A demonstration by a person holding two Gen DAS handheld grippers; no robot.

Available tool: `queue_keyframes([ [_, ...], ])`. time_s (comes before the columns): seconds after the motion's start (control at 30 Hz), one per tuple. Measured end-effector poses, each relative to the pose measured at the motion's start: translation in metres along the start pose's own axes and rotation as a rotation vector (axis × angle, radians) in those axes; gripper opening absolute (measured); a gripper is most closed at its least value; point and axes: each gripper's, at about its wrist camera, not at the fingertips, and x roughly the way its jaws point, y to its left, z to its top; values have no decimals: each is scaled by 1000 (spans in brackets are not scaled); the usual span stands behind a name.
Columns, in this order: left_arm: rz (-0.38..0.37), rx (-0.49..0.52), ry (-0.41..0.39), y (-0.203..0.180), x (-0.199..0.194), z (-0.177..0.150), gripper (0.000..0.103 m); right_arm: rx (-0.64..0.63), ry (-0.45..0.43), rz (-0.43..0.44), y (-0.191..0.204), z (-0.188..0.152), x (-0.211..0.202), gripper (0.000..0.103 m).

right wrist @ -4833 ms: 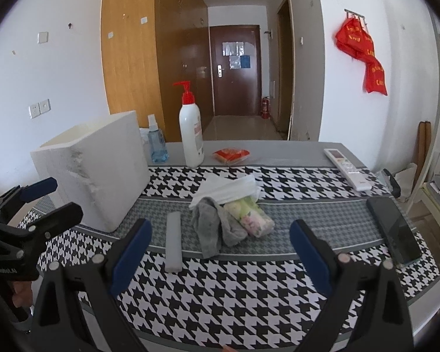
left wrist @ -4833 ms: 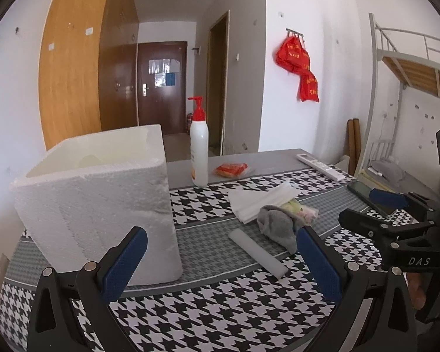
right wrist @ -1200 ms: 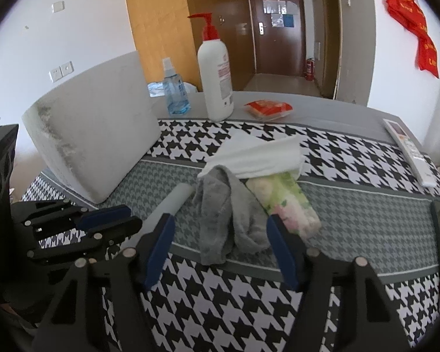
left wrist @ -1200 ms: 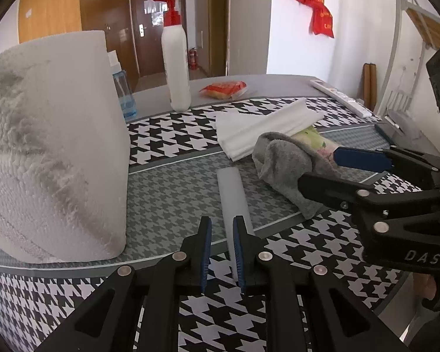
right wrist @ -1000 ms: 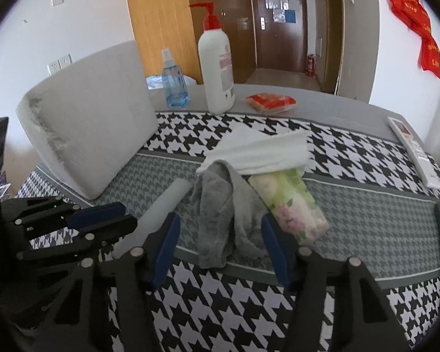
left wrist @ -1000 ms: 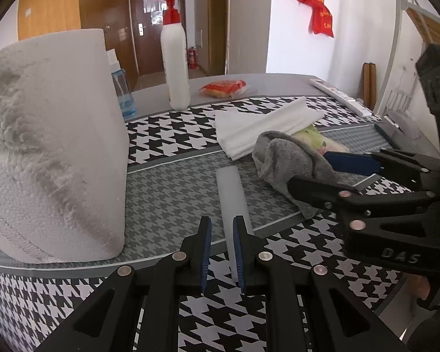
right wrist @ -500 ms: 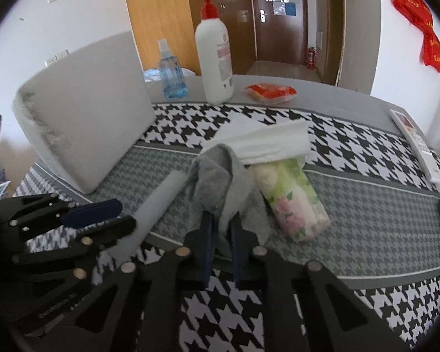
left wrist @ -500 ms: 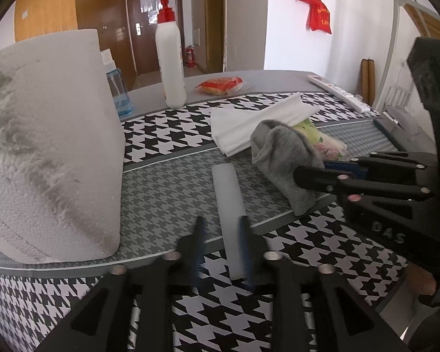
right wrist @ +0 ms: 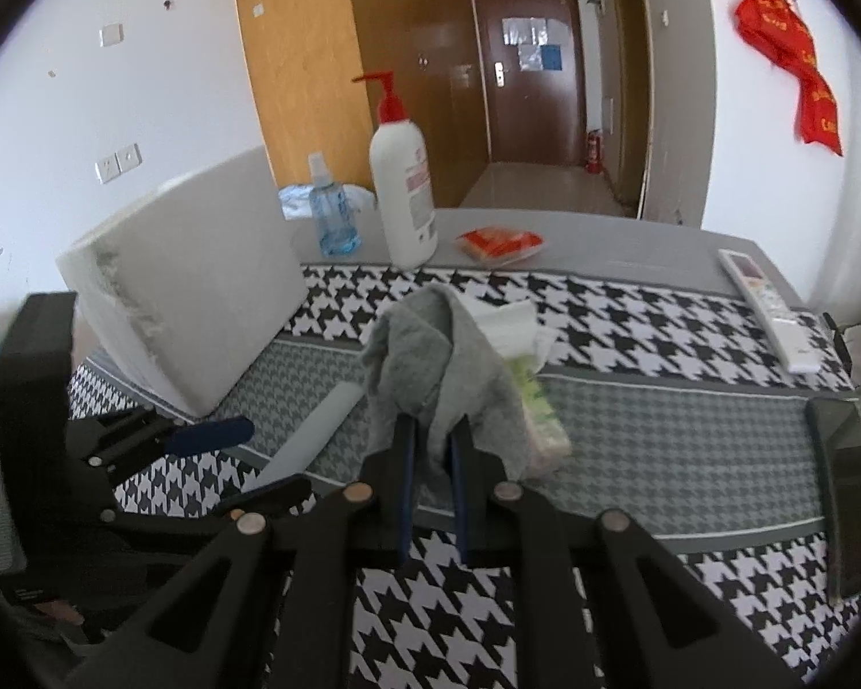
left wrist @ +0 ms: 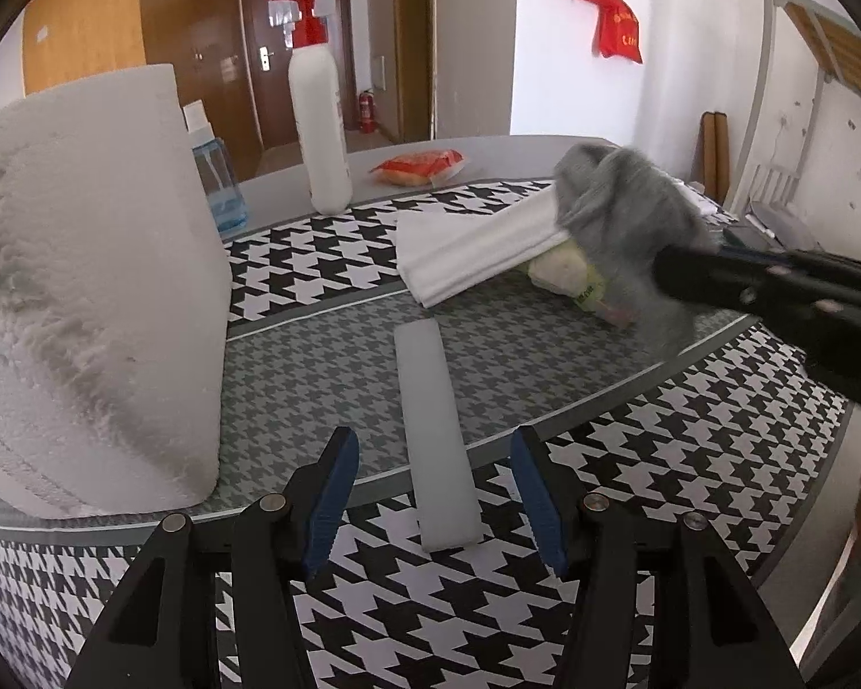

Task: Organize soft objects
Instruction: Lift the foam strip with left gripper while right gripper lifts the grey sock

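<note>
My right gripper (right wrist: 430, 442) is shut on a grey sock (right wrist: 430, 356) and holds it lifted above the table; the sock also shows in the left wrist view (left wrist: 625, 224). My left gripper (left wrist: 436, 494) is open, its jaws either side of the near end of a white foam strip (left wrist: 433, 425) lying on the cloth; the strip also shows in the right wrist view (right wrist: 315, 430). A folded white towel (left wrist: 476, 252) and a floral tissue pack (right wrist: 536, 419) lie behind the sock. A white foam box (left wrist: 86, 298) stands at the left.
A white pump bottle (right wrist: 402, 201), a blue spray bottle (right wrist: 330, 218) and an orange packet (right wrist: 499, 244) stand at the back. A remote (right wrist: 766, 307) and a phone (right wrist: 846, 488) lie at the right. The table's front edge is just under the grippers.
My right gripper has shut on the grey sock and lifted it off the table. My left gripper has opened around the foam strip's near end.
</note>
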Motion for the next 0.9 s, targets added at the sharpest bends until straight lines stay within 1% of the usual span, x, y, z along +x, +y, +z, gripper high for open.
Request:
queue_keyframes([
  [0.23,14,1,11,-2,2,0,57,25,-3,-10,-5,-4,-8,14],
  [0.33,8,-7,27,-1,5,-1,57,31,-5,-15,-6,-6,-11,14],
  [0.4,4,-3,29,-2,6,-1,54,33,-8,-15,-6,-7,-12,14],
  [0.43,1,-4,32,-3,6,-1,53,34,-9,-16,-6,-7,-13,14],
  [0.5,-7,-14,47,-2,8,-1,41,37,-11,-18,-7,-7,-13,14],
  [0.67,-4,-15,57,-3,10,0,37,39,-17,-23,-7,-9,-18,14],
  [0.7,-4,-16,57,-3,10,-1,33,40,-18,-25,-7,-9,-18,14],
  [0.8,6,-14,56,-3,10,-1,26,46,-21,-27,-7,-9,-20,14],
  [0.9,6,-13,56,-3,10,-1,24,46,-26,-31,-6,-9,-22,14],
])
